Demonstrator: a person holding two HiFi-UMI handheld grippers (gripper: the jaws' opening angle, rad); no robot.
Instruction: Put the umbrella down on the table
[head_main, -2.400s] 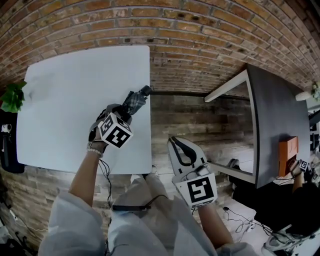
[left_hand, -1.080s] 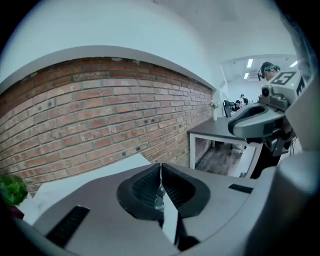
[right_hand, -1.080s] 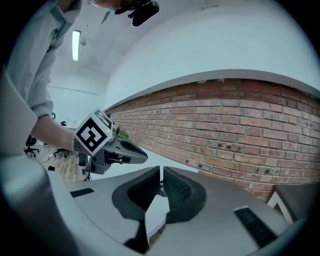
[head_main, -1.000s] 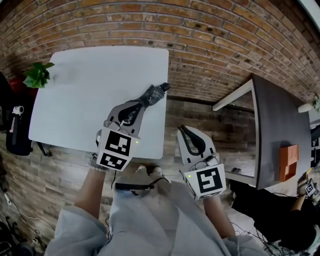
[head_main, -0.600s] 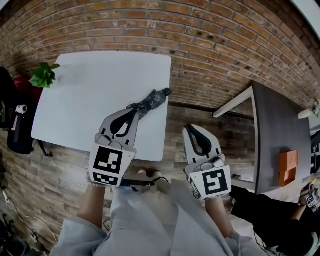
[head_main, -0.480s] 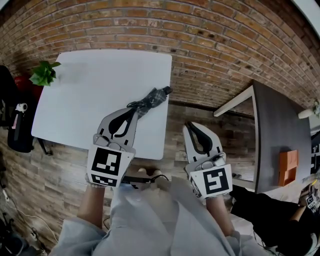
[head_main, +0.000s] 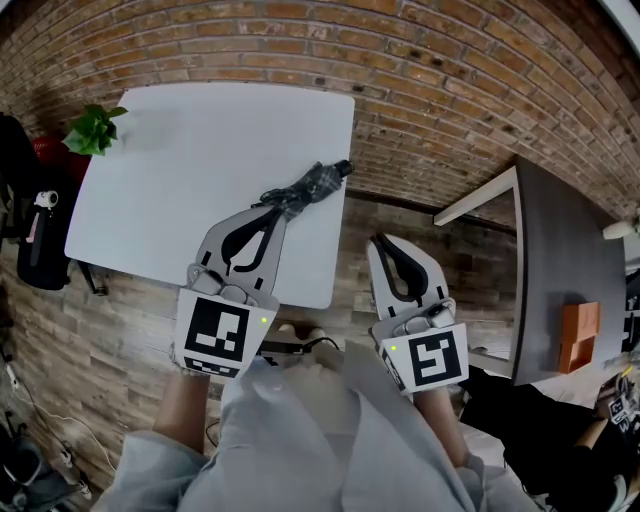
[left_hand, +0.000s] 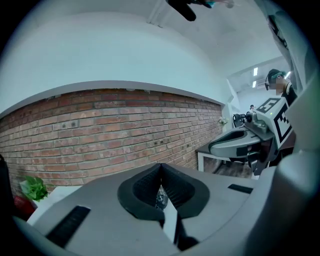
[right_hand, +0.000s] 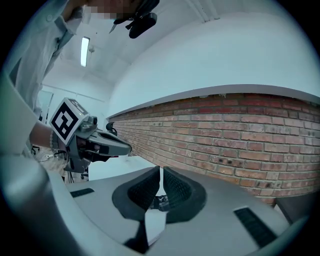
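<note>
Now folded umbrella (head_main: 310, 186) lies on white table (head_main: 170, 160), near right edge. Left gripper (head_main: 268, 205) clenched, empty, at umbrella's near end. Right gripper (head_main: 386, 246) clenched, empty.

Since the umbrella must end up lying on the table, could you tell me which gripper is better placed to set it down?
Left. The left gripper is shut on the near end of the folded umbrella, over the white table. The right gripper is shut, empty, over the floor beside it.
</note>
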